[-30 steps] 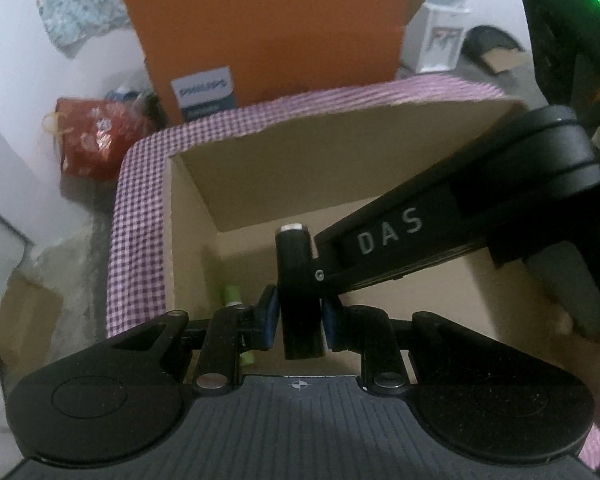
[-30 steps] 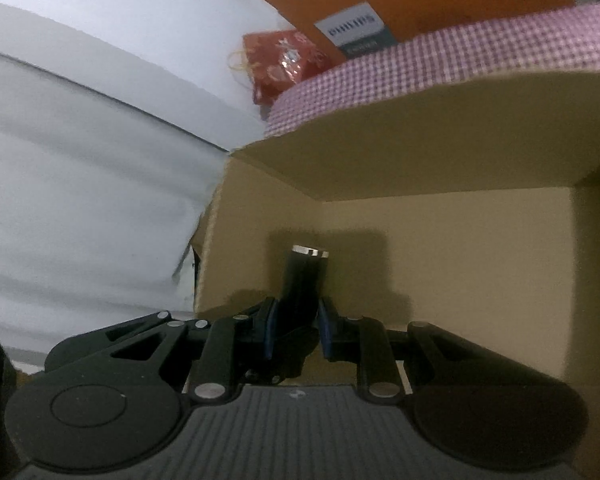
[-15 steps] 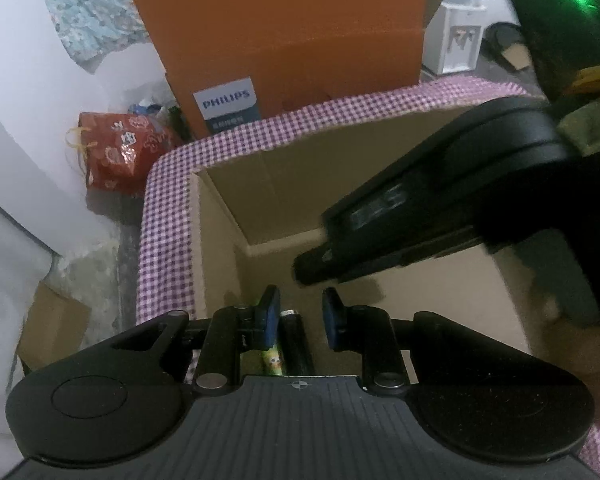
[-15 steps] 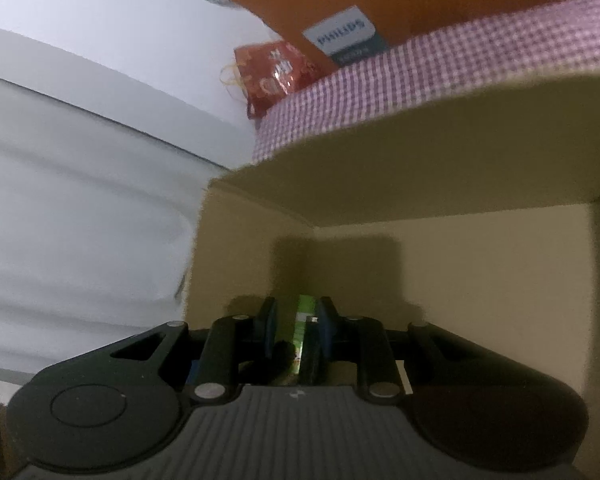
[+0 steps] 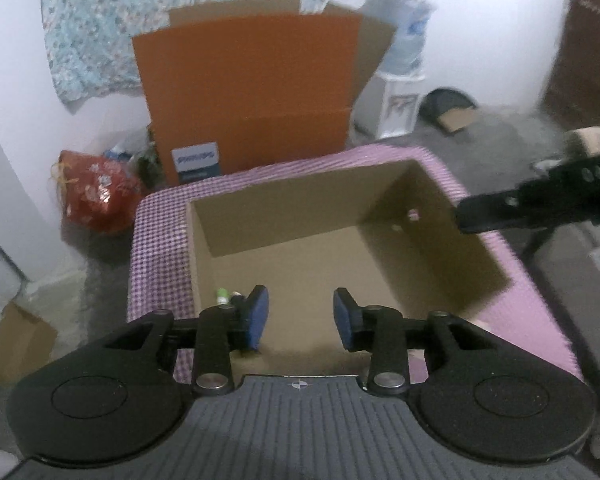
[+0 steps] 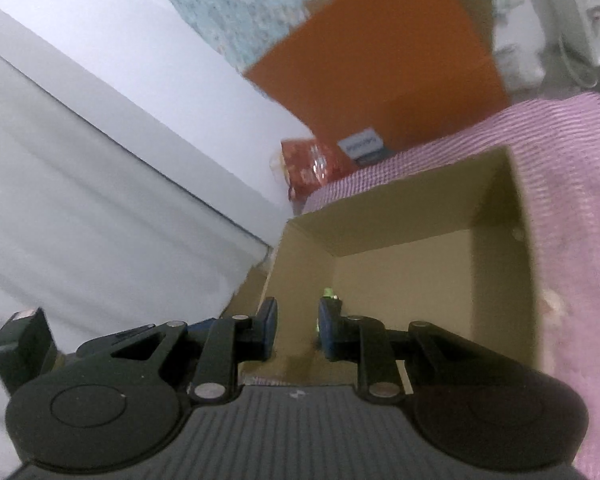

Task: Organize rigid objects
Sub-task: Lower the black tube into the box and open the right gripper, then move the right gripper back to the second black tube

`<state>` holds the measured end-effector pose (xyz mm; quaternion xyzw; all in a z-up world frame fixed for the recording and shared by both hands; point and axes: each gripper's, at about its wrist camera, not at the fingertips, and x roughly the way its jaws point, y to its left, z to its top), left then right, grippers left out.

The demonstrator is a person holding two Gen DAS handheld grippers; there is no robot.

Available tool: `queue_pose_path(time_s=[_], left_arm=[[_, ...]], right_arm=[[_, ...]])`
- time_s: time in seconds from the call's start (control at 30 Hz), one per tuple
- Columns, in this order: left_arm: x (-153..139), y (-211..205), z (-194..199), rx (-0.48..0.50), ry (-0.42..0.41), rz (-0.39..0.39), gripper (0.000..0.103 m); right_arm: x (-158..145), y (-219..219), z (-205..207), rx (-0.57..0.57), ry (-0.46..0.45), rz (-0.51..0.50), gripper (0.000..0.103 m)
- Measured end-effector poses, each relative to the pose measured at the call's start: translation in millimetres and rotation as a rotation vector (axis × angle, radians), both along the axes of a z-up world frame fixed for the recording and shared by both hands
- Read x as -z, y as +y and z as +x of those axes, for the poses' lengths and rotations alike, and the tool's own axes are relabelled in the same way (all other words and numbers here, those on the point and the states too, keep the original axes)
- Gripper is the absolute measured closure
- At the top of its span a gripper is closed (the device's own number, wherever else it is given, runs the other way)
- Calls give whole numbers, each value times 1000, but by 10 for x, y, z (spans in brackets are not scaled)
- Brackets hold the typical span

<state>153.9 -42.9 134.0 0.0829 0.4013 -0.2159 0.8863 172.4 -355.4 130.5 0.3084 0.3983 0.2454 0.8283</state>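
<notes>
An open cardboard box (image 5: 284, 216) with a pink checked rim (image 5: 156, 240) sits on the floor. A green-tipped object (image 5: 221, 295) lies in its near left corner, partly hidden behind my left fingers; it also shows in the right wrist view (image 6: 327, 293). My left gripper (image 5: 300, 316) is open and empty above the box's near edge. My right gripper (image 6: 298, 322) is open and empty over the box's near left corner (image 6: 296, 240); its finger shows at the right in the left wrist view (image 5: 500, 212).
An orange Philips carton (image 5: 252, 92) stands behind the box. A red bag (image 5: 96, 196) lies to its left, a small cardboard box (image 5: 16, 344) at the near left. A white wall (image 6: 100, 160) is on the left. A white bin (image 5: 400, 104) stands behind.
Both grippers let go of the black cylinder, opened and drew back up out of the box. The right gripper swung away to the right.
</notes>
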Motion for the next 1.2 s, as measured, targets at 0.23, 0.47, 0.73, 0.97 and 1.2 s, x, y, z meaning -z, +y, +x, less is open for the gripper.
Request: queue_pose_path(time_s=[0.23,0.47,0.73,0.97,1.2], left_arm=[[159,185,-668,48,35,-115,64],[819,19,-975,67,116,-41,64],[1394,-315,-999,88,126,84,64],[1629,-397,-924,89,161,98,64],[1743,-506,-767,98,199,126,65]], right_arm=[[-22,-406,-1096,28,-8,-1,78],[489,-296,-1528,48,102,10,77],[1193,172,-1238,39,192,-11,77],[1613,346,-1037,31,279,7,77],[1827,413,-874,25,328,25,77]])
